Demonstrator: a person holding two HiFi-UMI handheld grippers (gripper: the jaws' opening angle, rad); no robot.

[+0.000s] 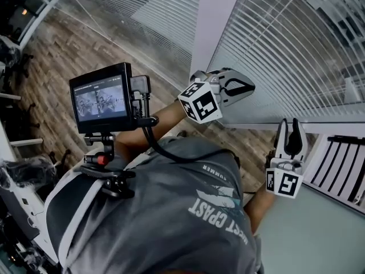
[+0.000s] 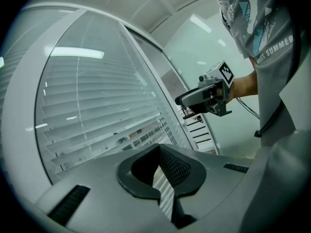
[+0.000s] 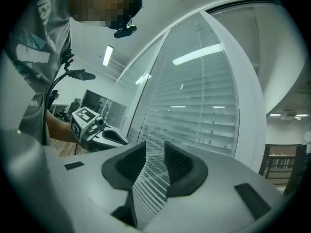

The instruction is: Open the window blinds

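Blinds (image 1: 285, 44): thin white slats | left hand-held gripper (image 2: 162, 160) spread; right hand-held gripper (image 3: 155, 152) spread

The window blinds (image 1: 285, 44) are seen as white, with thin stripes all the way across. The left gripper (image 1: 250, 88) and the right gripper (image 1: 290, 124) are coloured pale grey, with black pads inside. Black and white squares are printed on the left cube (image 1: 201, 103) and the right cube (image 1: 284, 181). The floor (image 1: 63, 56) at the far left is patterned like brown wood planks. A grey shirt (image 1: 171, 221) with pale letters is worn.
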